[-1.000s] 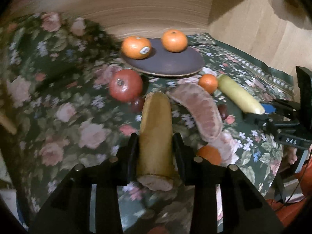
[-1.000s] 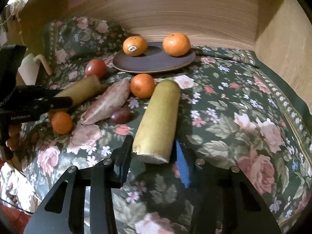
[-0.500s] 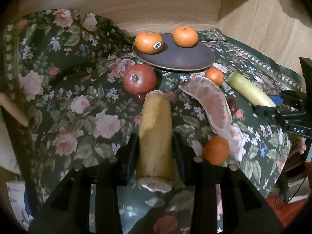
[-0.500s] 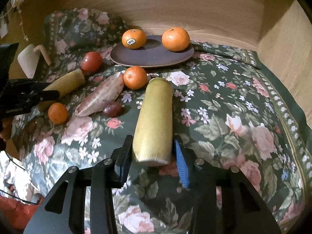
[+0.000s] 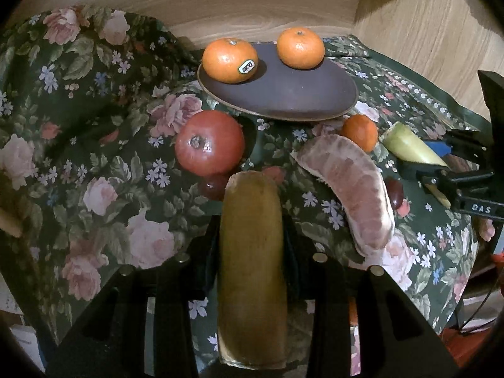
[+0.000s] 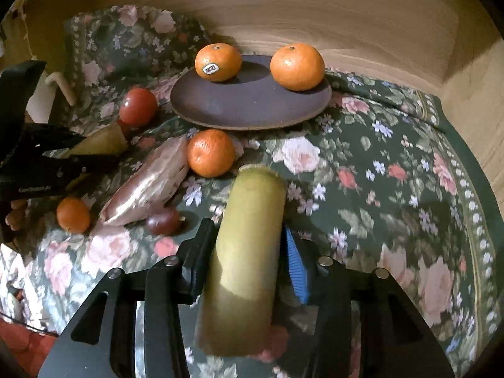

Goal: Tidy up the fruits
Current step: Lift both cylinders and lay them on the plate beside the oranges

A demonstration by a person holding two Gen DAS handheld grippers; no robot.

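My left gripper is shut on a yellow-brown banana piece, held above the floral cloth. My right gripper is shut on a greener banana piece. A dark plate at the back holds two oranges; it also shows in the right wrist view. On the cloth lie a red tomato, a peeled pomelo segment, a small orange and dark grapes. The right gripper shows in the left view, the left gripper in the right view.
Wooden walls close the back and right side. The floral cloth covers the surface and drops off at the near edges. Another small orange and a grape lie near the left front.
Both grippers have moved forward toward the plate with their banana pieces; the right one closed on its piece and lifted it off the cloth.
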